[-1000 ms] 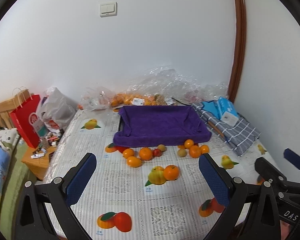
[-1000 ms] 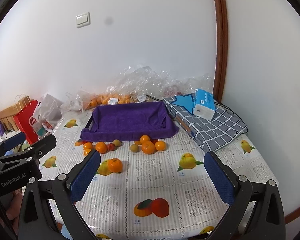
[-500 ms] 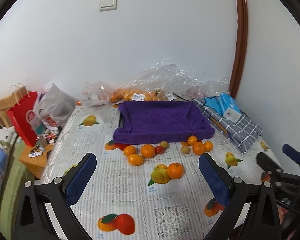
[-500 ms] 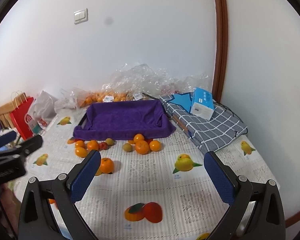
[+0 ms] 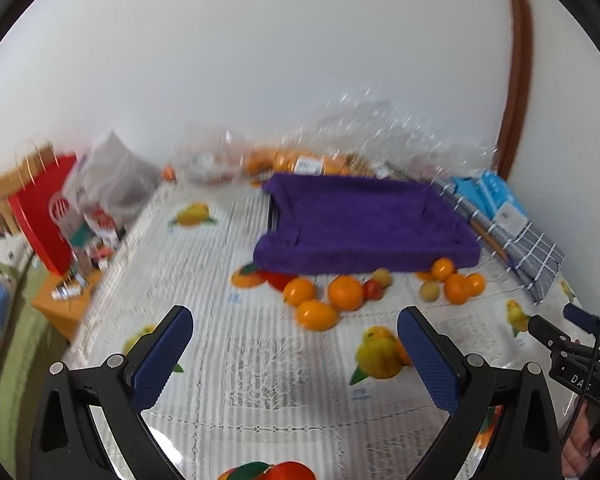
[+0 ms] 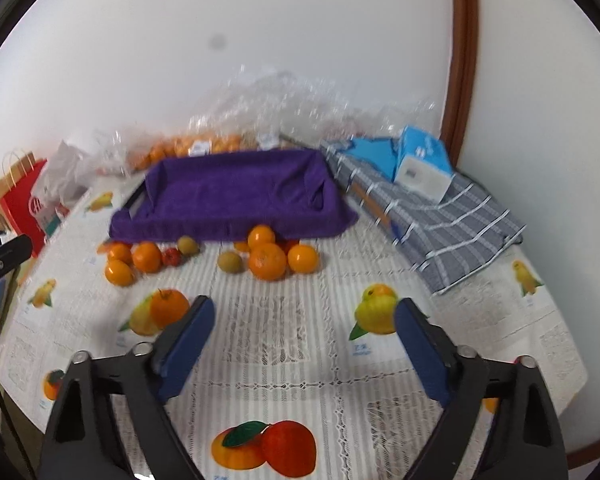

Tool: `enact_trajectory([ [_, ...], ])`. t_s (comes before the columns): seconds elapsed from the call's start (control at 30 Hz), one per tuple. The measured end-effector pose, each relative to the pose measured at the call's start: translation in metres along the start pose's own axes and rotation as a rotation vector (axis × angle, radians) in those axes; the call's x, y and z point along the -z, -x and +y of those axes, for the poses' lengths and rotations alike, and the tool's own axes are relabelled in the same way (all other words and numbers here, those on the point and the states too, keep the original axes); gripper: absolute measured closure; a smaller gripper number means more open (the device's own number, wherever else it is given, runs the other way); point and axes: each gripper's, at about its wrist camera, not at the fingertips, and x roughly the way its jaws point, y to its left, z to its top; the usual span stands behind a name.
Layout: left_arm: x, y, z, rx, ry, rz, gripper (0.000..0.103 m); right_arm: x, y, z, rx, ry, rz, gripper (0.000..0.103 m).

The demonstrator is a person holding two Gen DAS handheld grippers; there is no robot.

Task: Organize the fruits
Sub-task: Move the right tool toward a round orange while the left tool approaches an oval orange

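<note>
A tray lined with purple cloth (image 5: 364, 216) (image 6: 236, 196) stands at the back of the table and holds nothing. Loose oranges (image 5: 345, 292) (image 6: 267, 261) lie in front of it, with a small red fruit (image 5: 374, 289) (image 6: 171, 257) and brownish round fruits (image 5: 429, 291) (image 6: 229, 261). One orange (image 6: 169, 306) lies apart, near the right gripper's left finger. My left gripper (image 5: 294, 354) is open and empty above the tablecloth, short of the fruit. My right gripper (image 6: 302, 334) is open and empty, short of the right-hand cluster.
Clear plastic bags with more oranges (image 5: 292, 160) (image 6: 204, 146) lie behind the tray. A grey checked cloth with blue tissue packs (image 6: 422, 164) (image 5: 500, 204) lies to the right. A red paper bag (image 5: 40, 220) stands off the table's left edge. The tablecloth bears printed fruit pictures (image 6: 264, 446).
Both grippers have moved forward towards the fruit and tray, which now look larger. The left view has swung to the left. Both stay open and empty.
</note>
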Motion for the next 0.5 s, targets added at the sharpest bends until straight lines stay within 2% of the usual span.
enact_trajectory([
  [0.07, 0.003, -0.017, 0.010, 0.004, 0.013, 0.037, 0.001, 0.003, -0.015, 0.003, -0.004, 0.004, 0.026, 0.026],
  [0.2, 0.015, -0.041, 0.025, 0.003, 0.029, 0.067, 0.002, 0.006, -0.035, 0.007, -0.018, -0.007, 0.011, 0.030],
  [0.3, 0.023, -0.059, 0.034, 0.028, 0.066, 0.105, 0.005, 0.005, -0.055, 0.007, -0.008, 0.010, 0.036, 0.036],
  [0.37, 0.025, -0.068, 0.037, 0.040, 0.079, 0.119, 0.007, 0.002, -0.068, 0.004, 0.007, 0.018, 0.054, 0.052],
  [0.43, 0.025, -0.076, 0.040, 0.046, 0.073, 0.113, 0.007, -0.002, -0.077, -0.002, 0.006, 0.012, 0.070, 0.058],
  [0.5, 0.025, -0.083, 0.041, 0.059, 0.057, 0.107, 0.007, -0.008, -0.085, -0.012, -0.020, -0.019, 0.065, 0.058],
])
